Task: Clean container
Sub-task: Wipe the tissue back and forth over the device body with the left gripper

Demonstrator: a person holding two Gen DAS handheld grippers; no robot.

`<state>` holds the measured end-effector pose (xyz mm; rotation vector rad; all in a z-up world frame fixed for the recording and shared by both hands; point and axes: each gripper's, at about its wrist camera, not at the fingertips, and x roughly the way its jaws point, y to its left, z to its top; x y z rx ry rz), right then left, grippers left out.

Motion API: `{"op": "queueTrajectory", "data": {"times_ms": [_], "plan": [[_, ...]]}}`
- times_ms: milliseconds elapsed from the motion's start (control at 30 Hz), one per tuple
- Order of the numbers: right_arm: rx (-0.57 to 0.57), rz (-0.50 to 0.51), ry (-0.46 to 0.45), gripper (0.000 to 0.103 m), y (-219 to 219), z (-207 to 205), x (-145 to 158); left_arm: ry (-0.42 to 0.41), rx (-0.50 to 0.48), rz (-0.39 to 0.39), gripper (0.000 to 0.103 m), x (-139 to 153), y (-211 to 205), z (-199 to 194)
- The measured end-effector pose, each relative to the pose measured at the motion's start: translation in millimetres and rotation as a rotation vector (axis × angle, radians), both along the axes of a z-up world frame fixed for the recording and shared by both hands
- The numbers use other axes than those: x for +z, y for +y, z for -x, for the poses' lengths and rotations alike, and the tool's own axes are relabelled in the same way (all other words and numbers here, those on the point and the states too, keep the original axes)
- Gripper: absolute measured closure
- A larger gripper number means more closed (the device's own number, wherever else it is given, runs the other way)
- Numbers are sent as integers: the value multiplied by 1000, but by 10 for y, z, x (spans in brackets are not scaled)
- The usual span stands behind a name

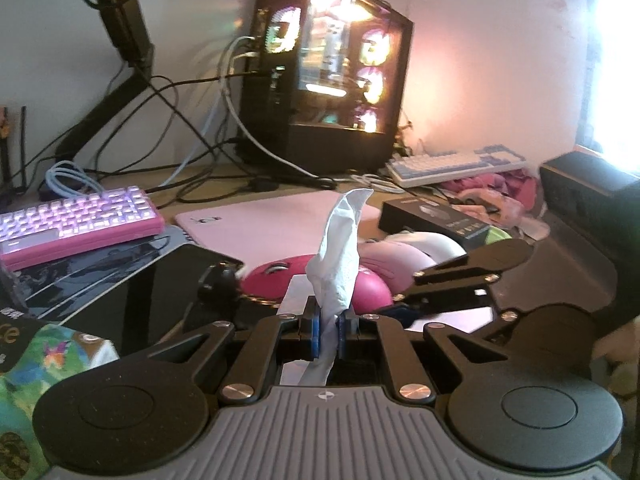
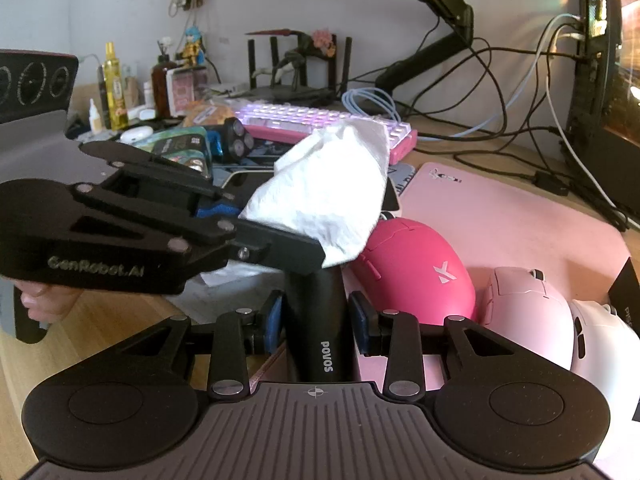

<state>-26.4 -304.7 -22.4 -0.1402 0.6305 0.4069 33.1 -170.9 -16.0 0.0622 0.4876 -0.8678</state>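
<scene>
Two grippers: both clamped, each on its own thing, meeting over the desk
Left gripper [image 1: 329, 330]: pads pinched on a white tissue [image 1: 338, 254], which stands up in a crumpled plume — held as the wiping tool, by my reading
Right gripper [image 2: 316, 322]: jaws pressed on a black container [image 2: 318, 320] lettered POVOS, gripped by its sides so that it stays steady while the other hand wipes
Container, place: between the right pads, low over the pink mat [image 2: 512, 216], beside the magenta mouse [image 2: 412, 268]
Container, contents: cannot tell — the tissue and the left gripper's finger cover its far end
Contact: the tissue hangs at the container's far end; it probably touches, though the overlap hides the spot
Nearby: pale pink mouse [image 2: 528, 312] and white mouse [image 2: 600, 344] just right of the magenta one
</scene>
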Motion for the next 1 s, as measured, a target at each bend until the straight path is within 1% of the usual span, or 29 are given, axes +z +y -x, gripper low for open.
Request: {"op": "queueTrajectory", "data": {"times_ms": [233,333,567,833,1000], "plan": [[0,0,0,64,1,2,0,12,-75,13,91,-18,-41,33],[0,0,0,64,1,2,-3,7,-81,7,91,-25,-57,47],[0,0,0,64,-1,2,-4,17,-24,15,91,-28,-17,-7],[0,0,0,64,2,4,-4,21,74,20,91,-13,56,-93],[0,0,0,64,2,4,-4,14,69,13,91,-2,50,-80]]}}
